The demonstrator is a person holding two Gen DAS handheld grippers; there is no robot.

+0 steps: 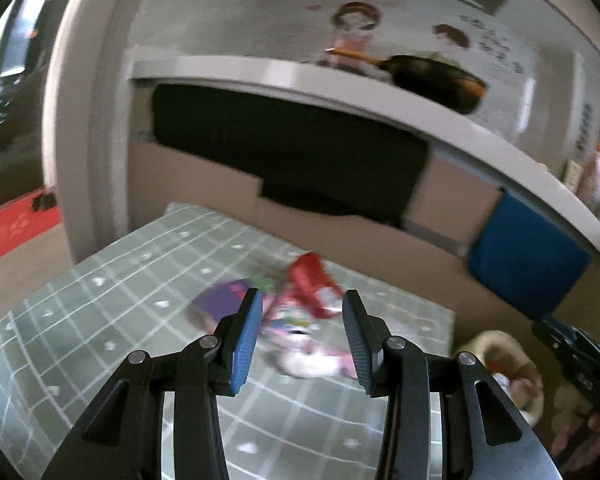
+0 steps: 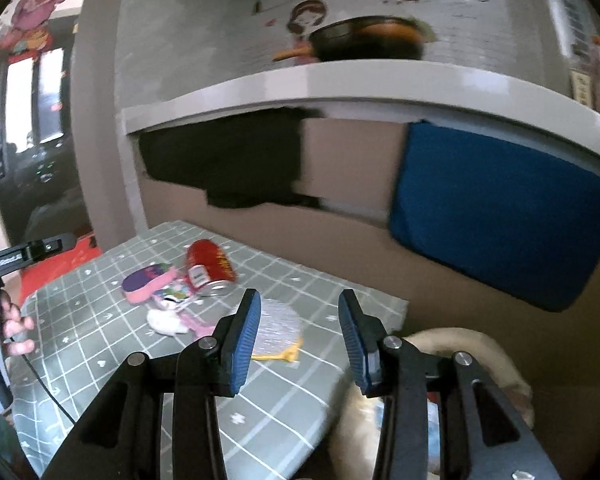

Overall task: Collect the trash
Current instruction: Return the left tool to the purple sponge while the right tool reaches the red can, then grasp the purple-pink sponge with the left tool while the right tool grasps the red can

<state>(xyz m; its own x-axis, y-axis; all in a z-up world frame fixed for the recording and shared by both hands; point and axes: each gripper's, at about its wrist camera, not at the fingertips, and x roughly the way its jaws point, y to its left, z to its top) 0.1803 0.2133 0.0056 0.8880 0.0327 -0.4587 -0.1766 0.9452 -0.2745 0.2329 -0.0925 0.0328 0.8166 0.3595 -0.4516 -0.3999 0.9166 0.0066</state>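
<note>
We see a table (image 2: 100, 344) under a green checked cloth at lower left. Behind it a white counter (image 2: 340, 80) crosses the frame, carrying a dark pan (image 2: 364, 42) before a grey wall with cartoon stickers (image 2: 308, 18). Below hang black (image 2: 228, 160) and blue (image 2: 500, 216) cloths over brown panelling.

One red can (image 2: 211, 268), one purple-and-pink wrapper (image 2: 148, 286), one crumpled tissue (image 2: 166, 322), one silvery wrapper (image 2: 278, 326), one basket (image 2: 480, 350), one pan (image 2: 364, 40).
</note>
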